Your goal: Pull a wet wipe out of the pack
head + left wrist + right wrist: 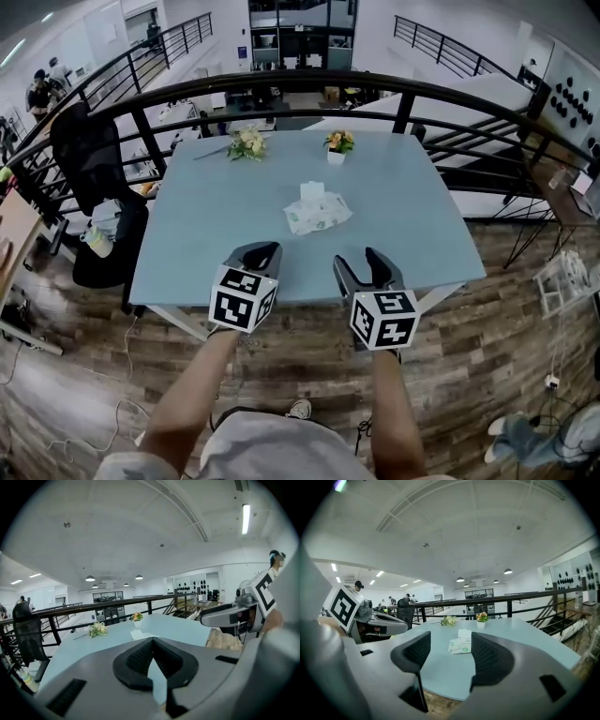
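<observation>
The wet wipe pack (320, 216) lies flat near the middle of the light blue table (206, 234), and a white wipe (311, 191) stands up from its far end. Both grippers hover over the table's near edge, short of the pack. My left gripper (263, 251) is to the pack's near left, jaws shut with nothing in them; in the left gripper view its tips (151, 642) meet. My right gripper (362, 262) is to the near right and open. In the right gripper view the pack (460, 646) shows through the gap of the right gripper (450, 643), well ahead of it.
A small bouquet (247, 143) and a little potted flower (338, 142) stand at the table's far edge. A black railing (403, 103) curves behind the table. A black office chair (89, 159) stands at the left, on the wooden floor (487, 337).
</observation>
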Available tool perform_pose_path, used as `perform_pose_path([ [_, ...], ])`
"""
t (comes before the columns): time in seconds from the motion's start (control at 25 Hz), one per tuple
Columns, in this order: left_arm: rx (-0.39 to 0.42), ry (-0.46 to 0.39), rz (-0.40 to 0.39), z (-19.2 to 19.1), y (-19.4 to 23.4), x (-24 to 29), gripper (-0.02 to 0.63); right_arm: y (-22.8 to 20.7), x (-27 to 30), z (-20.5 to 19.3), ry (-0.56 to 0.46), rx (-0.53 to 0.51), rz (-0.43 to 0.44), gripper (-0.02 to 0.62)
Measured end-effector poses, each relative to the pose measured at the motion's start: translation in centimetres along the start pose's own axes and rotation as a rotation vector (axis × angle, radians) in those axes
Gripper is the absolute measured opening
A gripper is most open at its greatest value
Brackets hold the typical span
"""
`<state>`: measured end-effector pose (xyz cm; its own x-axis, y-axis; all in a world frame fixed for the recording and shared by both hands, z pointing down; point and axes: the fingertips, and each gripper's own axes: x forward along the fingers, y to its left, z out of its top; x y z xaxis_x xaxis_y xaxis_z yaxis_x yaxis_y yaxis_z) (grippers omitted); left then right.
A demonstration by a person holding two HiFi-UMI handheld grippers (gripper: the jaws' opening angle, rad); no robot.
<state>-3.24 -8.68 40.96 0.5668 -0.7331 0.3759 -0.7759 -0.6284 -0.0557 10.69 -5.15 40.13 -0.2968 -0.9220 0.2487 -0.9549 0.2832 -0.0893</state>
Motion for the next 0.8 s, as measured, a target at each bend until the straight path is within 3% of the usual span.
perform_pose_path([
  [0.8, -0.002, 0.0, 0.043, 0.8, 3.6, 4.0, -0.006, -1.9, 6.0, 1.2, -0.001, -0.008, 0.048, 0.252],
])
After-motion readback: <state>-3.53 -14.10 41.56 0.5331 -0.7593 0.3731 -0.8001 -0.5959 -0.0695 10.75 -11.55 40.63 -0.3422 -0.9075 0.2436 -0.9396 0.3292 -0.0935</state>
